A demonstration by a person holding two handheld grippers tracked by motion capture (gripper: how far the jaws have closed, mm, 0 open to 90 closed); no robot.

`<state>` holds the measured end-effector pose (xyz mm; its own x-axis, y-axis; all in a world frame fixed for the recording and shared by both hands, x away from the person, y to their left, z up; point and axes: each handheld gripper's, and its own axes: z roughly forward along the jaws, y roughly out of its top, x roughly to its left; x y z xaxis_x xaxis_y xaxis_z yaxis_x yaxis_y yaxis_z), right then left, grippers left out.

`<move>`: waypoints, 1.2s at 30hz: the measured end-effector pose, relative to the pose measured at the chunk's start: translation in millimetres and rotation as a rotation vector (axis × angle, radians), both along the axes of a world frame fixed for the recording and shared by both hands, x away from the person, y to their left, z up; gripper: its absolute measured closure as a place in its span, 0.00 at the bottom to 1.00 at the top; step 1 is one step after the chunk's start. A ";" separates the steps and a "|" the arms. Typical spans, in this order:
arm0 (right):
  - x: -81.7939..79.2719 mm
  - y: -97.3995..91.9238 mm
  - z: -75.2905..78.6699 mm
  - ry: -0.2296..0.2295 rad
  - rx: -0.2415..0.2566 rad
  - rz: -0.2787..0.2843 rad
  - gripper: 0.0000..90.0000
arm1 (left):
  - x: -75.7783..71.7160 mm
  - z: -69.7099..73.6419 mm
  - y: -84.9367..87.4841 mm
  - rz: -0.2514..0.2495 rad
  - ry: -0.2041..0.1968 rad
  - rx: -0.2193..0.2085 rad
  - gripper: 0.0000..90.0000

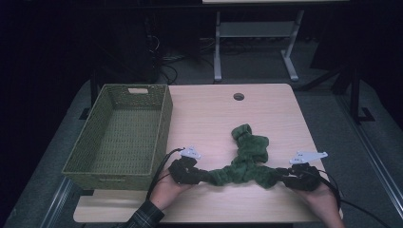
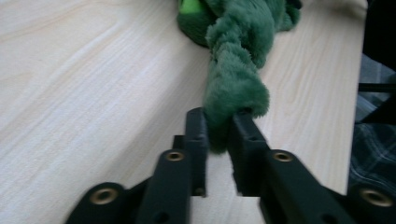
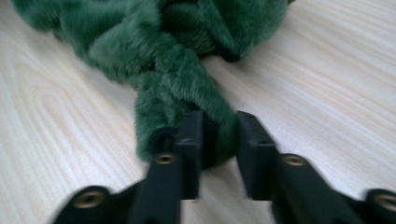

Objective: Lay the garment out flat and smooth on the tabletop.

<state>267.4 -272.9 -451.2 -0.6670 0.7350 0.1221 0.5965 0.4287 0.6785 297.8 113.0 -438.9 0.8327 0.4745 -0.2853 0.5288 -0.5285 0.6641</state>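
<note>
The wooden table [image 1: 209, 118] had a big woven green basket [image 1: 122, 137] sitting on its left side, well away from the action. A fuzzy green cloth [image 1: 244, 164] lay twisted across the front middle of the table, stretched between both claws. The left gripper [image 2: 218, 133] was pinching one end of it, and the right gripper [image 3: 219, 135] had the other end between its jaws too, pinched about the same way.

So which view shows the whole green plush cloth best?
The high view: the green plush cloth lies stretched on the table, an end between each gripper's jaws. The left gripper view and right gripper view give close-ups of one end.
</note>
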 end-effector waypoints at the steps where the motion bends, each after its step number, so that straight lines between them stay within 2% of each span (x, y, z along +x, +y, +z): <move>1: -1.0 -1.0 1.6 -0.006 -0.002 -0.002 0.73 | -0.3 2.5 1.1 0.000 -0.010 -0.003 0.77; 3: -4.0 -3.2 6.1 -0.021 0.008 -0.017 0.71 | -1.4 11.0 2.6 0.009 -0.039 -0.014 0.75; 6: -9.6 -6.1 16.6 -0.056 0.018 -0.029 0.70 | -5.0 19.5 0.5 -0.007 -0.059 -0.032 0.79; 10: -15.3 -5.3 25.6 -0.089 0.040 -0.005 0.82 | -9.1 23.6 -11.9 -0.049 -0.069 -0.044 0.94; 13: -15.7 3.4 22.5 -0.073 0.044 0.021 0.87 | -8.5 19.2 -23.8 -0.074 -0.069 -0.031 0.98; 16: -11.6 11.5 13.4 -0.048 0.020 0.041 0.90 | -1.2 8.4 -33.1 -0.085 -0.074 0.008 0.99; 19: -6.0 17.7 4.9 -0.021 -0.026 0.044 0.91 | 9.1 -4.9 -39.3 -0.075 -0.056 0.039 0.99; 20: -3.3 18.2 2.1 -0.021 -0.039 0.046 0.92 | 12.3 -9.0 -40.4 -0.085 -0.055 0.065 0.99; 23: 2.2 18.7 -4.5 -0.002 -0.081 0.047 0.94 | 16.3 -20.1 -42.6 -0.083 -0.043 0.107 1.00; 26: 3.3 19.2 -8.3 0.012 -0.092 0.042 0.94 | 17.7 -21.7 -41.6 -0.077 -0.030 0.098 1.00; 28: 2.7 19.5 -9.3 0.020 -0.091 0.040 0.95 | 16.3 -21.7 -40.4 -0.091 -0.037 0.114 1.00; 36: -8.1 26.7 -10.0 0.029 -0.085 0.090 0.95 | -1.0 -19.3 -25.6 -0.106 -0.004 0.134 1.00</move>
